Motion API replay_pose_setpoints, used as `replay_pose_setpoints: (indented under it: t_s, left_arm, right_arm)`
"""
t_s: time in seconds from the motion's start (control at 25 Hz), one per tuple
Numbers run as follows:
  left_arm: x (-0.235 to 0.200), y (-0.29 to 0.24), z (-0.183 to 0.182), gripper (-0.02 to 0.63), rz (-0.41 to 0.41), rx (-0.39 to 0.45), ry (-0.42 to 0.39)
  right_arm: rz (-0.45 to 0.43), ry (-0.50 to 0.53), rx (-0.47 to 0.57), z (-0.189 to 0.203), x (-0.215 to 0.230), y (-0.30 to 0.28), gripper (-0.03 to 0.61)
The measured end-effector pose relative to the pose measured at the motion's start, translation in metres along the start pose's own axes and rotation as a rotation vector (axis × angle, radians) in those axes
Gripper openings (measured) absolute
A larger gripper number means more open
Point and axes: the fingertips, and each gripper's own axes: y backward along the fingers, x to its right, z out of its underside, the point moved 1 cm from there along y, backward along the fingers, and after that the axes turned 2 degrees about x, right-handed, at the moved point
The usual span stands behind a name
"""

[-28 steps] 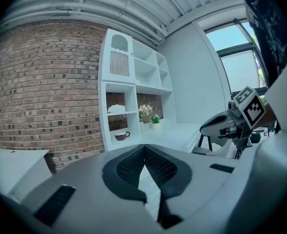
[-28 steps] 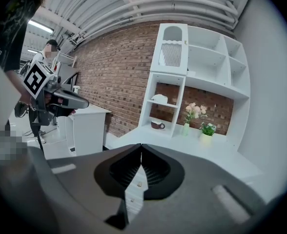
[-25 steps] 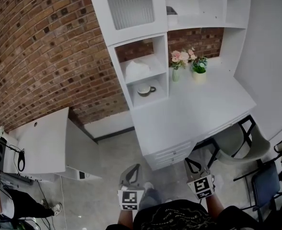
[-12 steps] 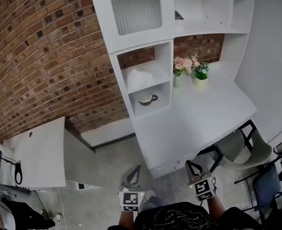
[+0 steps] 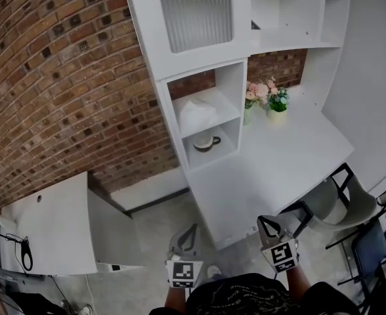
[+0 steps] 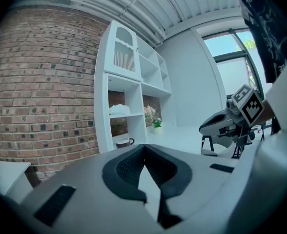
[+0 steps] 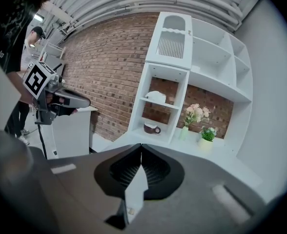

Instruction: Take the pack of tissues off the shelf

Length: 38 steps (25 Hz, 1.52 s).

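While both tongs hang well short of the shelf [image 5: 235,97]: pack of tissues [image 5: 198,115], white, in the compartment directly above the cup [image 5: 207,142]; long axis indiscernible. Left tongs [image 5: 188,231] pressed together, empty, roughly in line with the cup. Right tongs [image 5: 266,223] likewise closed and empty, off to the cup's right, at the worktop [image 5: 291,149] edge. Left judged nearer.

No words, numbers or brand names can be read anywhere. The only sign-like marks are the black-and-white square markers [image 5: 184,273] on the cubes of the left gripper [image 5: 185,236] and the right gripper [image 5: 267,225]. These are coded block patterns, not letters or digits. The person's dark shirt [image 5: 245,295] carries a pale print, but it is too small and blurred to make out.
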Motion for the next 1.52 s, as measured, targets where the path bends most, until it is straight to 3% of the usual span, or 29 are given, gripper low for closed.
replay_pose_setpoints:
  t_s: [0.32, 0.76, 1.32, 1.52]
  left_arm:
    - [-0.031, -0.014, -0.003, 0.008, 0.045, 0.013, 0.073]
    - [-0.051, -0.032, 0.005, 0.008, 0.082, -0.026, 0.018]
    - [-0.053, -0.082, -0.01, 0.009, 0.022, -0.041, 0.008]
    - [-0.06, -0.097, -0.016, 0.009, -0.037, -0.046, 0.048]
  right_arm:
    - [0.011, 0.013, -0.022, -0.007, -0.02, -0.033, 0.005]
    - [0.03, -0.015, -0.027, -0.014, -0.019, -0.06, 0.005]
    - [-0.042, -0.012, 0.004, -0.03, 0.031, -0.098, 0.005]
    - [-0.079, -0.008, 0.022, -0.032, 0.049, -0.119, 0.005]
